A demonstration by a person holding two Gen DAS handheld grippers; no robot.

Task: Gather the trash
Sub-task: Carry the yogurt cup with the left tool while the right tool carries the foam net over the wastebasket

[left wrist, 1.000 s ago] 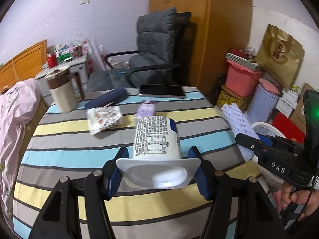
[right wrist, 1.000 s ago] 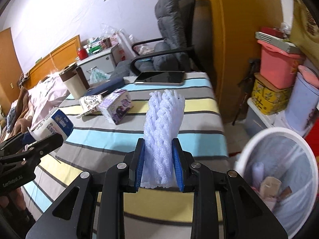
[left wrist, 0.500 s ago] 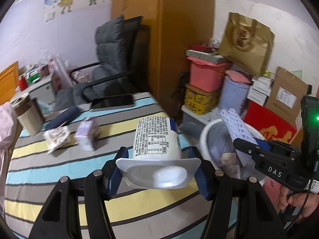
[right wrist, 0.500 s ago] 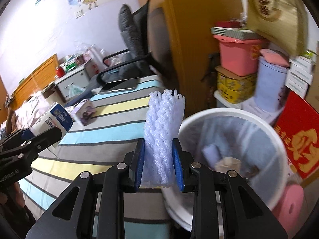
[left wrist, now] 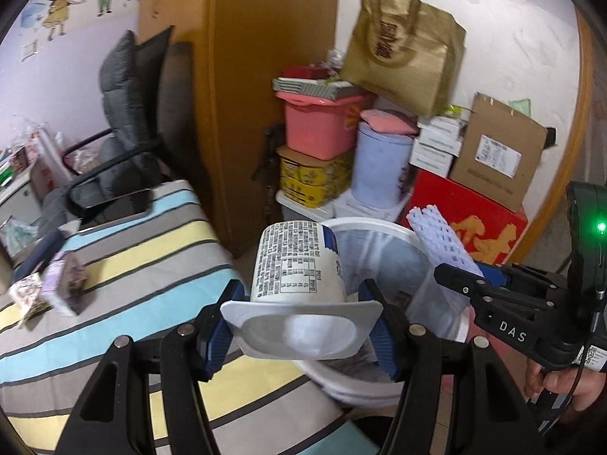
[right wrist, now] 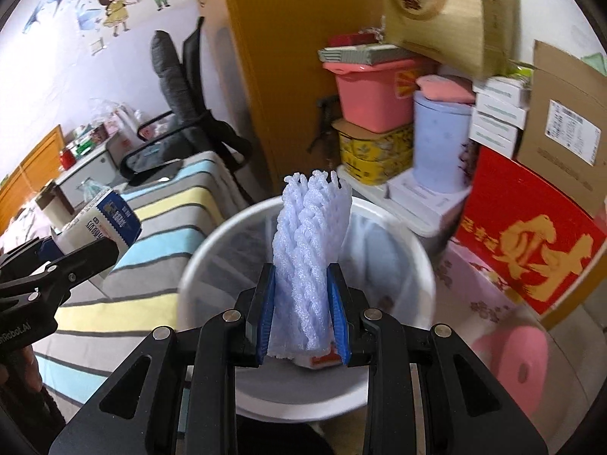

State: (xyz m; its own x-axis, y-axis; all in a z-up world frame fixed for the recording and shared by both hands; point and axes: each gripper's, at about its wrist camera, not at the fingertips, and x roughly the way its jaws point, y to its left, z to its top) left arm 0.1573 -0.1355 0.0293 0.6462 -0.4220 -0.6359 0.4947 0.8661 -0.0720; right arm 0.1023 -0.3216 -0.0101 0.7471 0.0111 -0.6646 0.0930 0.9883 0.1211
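Observation:
My left gripper (left wrist: 299, 326) is shut on a white yogurt cup (left wrist: 297, 269) with printed text, held at the near rim of a white trash bin (left wrist: 383, 227). My right gripper (right wrist: 302, 322) is shut on a white foam fruit net (right wrist: 309, 250), held upright over the same bin (right wrist: 212, 242). The bin has a mesh liner and some trash inside, mostly hidden. In the right wrist view the left gripper (right wrist: 68, 261) with the cup (right wrist: 102, 223) shows at left. In the left wrist view the right gripper (left wrist: 478, 284) and the net (left wrist: 442, 239) show at right.
A striped table (left wrist: 132, 258) lies left of the bin with a purple carton (left wrist: 66, 284), a wrapper (left wrist: 26, 295) and a tablet (left wrist: 114, 204). Behind the bin stand a red box (left wrist: 474, 223), a lilac bucket (left wrist: 379, 163), a pink tub (left wrist: 322, 125) and a grey chair (left wrist: 125, 113).
Both grippers have swung right from the table to the bin, each still holding its item. The bin now sits directly below the foam net.

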